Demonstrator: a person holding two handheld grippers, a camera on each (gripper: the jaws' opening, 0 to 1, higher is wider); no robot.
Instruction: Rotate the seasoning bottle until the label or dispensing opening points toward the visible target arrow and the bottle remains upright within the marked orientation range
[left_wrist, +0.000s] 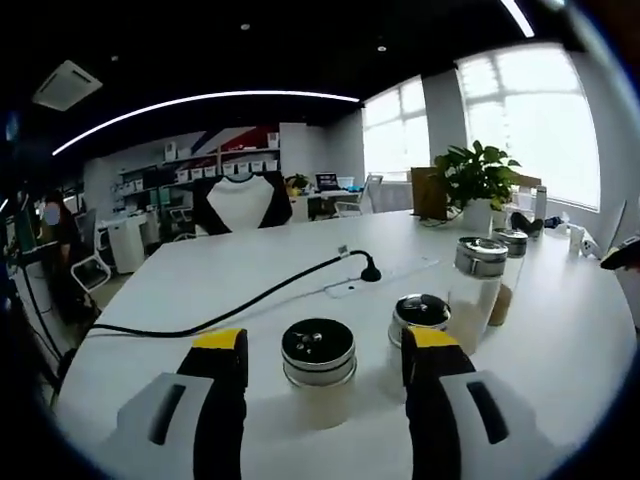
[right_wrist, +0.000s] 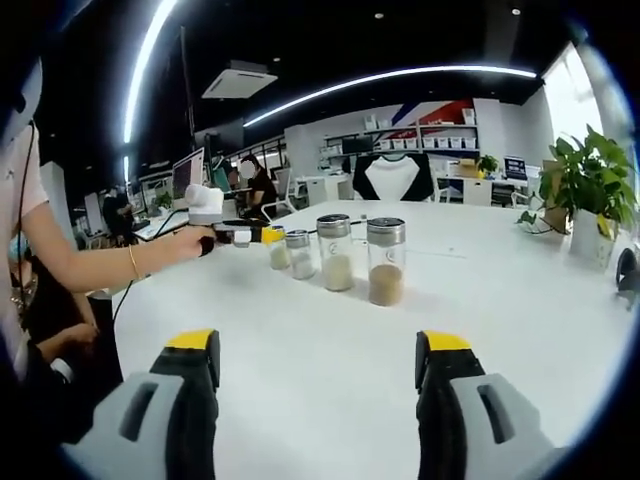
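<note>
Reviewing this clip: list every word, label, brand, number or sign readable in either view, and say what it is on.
No text can be read in these pictures.
Seasoning bottles: no label lettering can be made out; a faint round mark on one is too small to read.
Blue sign by the far shelves: blurred, unreadable.
Shelf boxes: too small to read.

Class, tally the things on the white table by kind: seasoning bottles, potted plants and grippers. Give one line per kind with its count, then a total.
Seasoning bottles: 4
Potted plants: 1
Grippers: 2, left gripper, right gripper
Total: 7
</note>
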